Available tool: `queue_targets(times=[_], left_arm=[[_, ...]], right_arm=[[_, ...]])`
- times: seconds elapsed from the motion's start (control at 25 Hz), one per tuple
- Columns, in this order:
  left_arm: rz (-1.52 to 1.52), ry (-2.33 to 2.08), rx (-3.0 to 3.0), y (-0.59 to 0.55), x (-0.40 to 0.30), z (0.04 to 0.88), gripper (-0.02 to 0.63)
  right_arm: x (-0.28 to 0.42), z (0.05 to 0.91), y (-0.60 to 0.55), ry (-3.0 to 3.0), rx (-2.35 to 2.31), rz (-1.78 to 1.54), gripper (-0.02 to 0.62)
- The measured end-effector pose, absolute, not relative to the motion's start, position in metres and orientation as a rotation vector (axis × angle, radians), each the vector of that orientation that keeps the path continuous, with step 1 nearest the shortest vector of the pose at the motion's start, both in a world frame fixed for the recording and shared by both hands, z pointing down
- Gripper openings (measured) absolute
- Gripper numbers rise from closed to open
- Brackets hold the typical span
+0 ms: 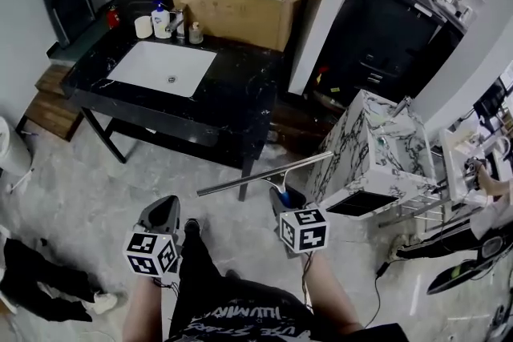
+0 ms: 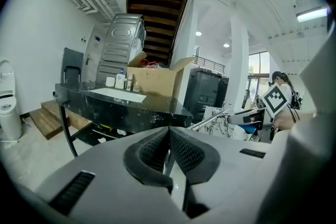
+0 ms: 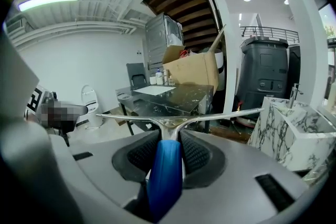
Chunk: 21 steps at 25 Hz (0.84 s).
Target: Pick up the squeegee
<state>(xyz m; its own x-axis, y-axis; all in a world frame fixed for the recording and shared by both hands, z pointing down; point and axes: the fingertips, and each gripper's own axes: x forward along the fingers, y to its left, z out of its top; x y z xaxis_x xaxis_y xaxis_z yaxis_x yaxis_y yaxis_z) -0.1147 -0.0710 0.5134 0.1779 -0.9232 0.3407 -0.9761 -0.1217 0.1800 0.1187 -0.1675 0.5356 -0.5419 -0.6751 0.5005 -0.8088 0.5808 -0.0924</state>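
The squeegee (image 1: 264, 174) has a long metal blade and a blue handle (image 3: 165, 170). My right gripper (image 3: 167, 148) is shut on that handle, and the blade (image 3: 173, 119) stretches crosswise just beyond the jaws. In the head view my right gripper (image 1: 282, 203) carries it in the air above the tiled floor, in front of the black sink counter (image 1: 232, 104). My left gripper (image 1: 164, 214) hangs at the lower left, its jaws closed together with nothing between them, as the left gripper view (image 2: 169, 148) shows.
A cardboard box (image 1: 244, 0) with packets sits on the counter's far end beside a white basin (image 1: 164, 66) and bottles (image 1: 163, 22). A marble-patterned vanity (image 1: 377, 152) stands at the right. A dark cabinet (image 1: 393, 32) is behind it. A person's hand (image 1: 490, 187) is at the far right.
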Motion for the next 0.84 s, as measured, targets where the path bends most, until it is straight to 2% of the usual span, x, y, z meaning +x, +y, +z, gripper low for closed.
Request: queue_targets(times=[0.44,0.84], left_arm=[[0.214,-1.811,2.042,-0.012,-0.088,0.530,0.020],[0.221,-1.823,2.028,-0.001,-0.092,0.532,0.020]], right_arm=[[0.136,0.554,-0.122,-2.400,1.119,0.448,0.138],[0.128,0.560,-0.115,-2.411,1.103,0.467,0.138]])
